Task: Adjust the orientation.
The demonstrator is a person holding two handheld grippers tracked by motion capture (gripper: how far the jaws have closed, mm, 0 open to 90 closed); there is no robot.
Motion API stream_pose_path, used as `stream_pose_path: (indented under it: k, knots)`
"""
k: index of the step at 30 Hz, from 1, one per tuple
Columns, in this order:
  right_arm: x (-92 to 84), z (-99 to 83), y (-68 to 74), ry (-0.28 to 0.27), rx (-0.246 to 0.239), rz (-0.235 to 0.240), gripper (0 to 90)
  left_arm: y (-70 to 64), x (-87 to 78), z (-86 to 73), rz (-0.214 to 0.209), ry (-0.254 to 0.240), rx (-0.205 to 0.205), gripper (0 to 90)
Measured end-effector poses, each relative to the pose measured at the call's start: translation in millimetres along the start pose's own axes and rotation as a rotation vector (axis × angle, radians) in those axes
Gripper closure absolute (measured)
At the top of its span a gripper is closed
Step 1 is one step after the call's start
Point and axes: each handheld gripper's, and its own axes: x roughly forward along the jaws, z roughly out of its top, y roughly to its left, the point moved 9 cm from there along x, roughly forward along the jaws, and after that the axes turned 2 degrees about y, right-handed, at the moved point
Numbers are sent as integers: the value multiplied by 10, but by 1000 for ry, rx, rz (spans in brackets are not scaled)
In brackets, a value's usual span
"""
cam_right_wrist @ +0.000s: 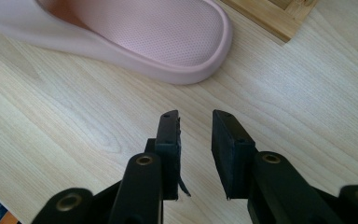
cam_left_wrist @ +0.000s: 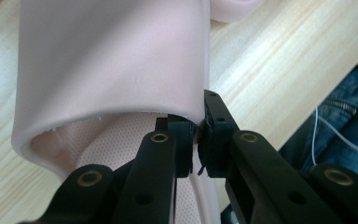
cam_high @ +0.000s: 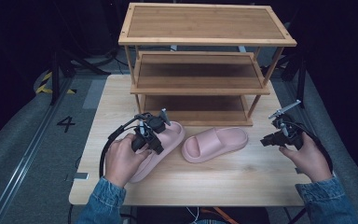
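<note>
Left gripper [cam_left_wrist: 196,135] over left slipper's [cam_high: 168,140] half-hidden strap.

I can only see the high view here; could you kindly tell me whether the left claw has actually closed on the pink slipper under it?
Observer: Yes. In the left gripper view, the left claw is shut on the edge of the strap of the left pink foam slipper.
Operator: Thank you. And is the right claw holding anything?
Observer: No. The right claw is open over the bare light wooden table, short of the right pink foam slipper.
Operator: Is anything else near it?
Observer: A corner of the bamboo three-tier rack lies beyond that slipper.
</note>
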Motion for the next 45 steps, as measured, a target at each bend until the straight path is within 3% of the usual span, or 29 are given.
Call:
stream_pose_path:
  k: [3,5,6,9,19,29,35,42,45]
  knots:
    - [-5,-2,-3,-1,6,1,720,-28,-94,12,4,10,42,838]
    - [-9,-1,-11,-5,4,-2,718,-60,-153,22,2,9,40,837]
    - [-11,-4,-8,-3,7,-1,717,-71,-207,37,-1,12,70,837]
    - [-11,-12,-5,-2,8,-1,717,-112,-347,86,5,1,100,837]
    - [-48,-74,-41,-9,36,-3,712,-198,-668,269,40,-28,141,836]
    - [-56,-129,-62,-10,50,-1,713,-238,-963,489,80,-63,148,835]
    - [-80,-166,-89,-15,61,-2,714,-161,-1095,713,110,-90,126,835]
    - [-96,-193,-100,-18,68,-4,713,-60,-1191,1034,149,-110,130,833]
    - [-101,-202,-109,-18,67,-6,713,-24,-1202,1126,143,-119,127,834]
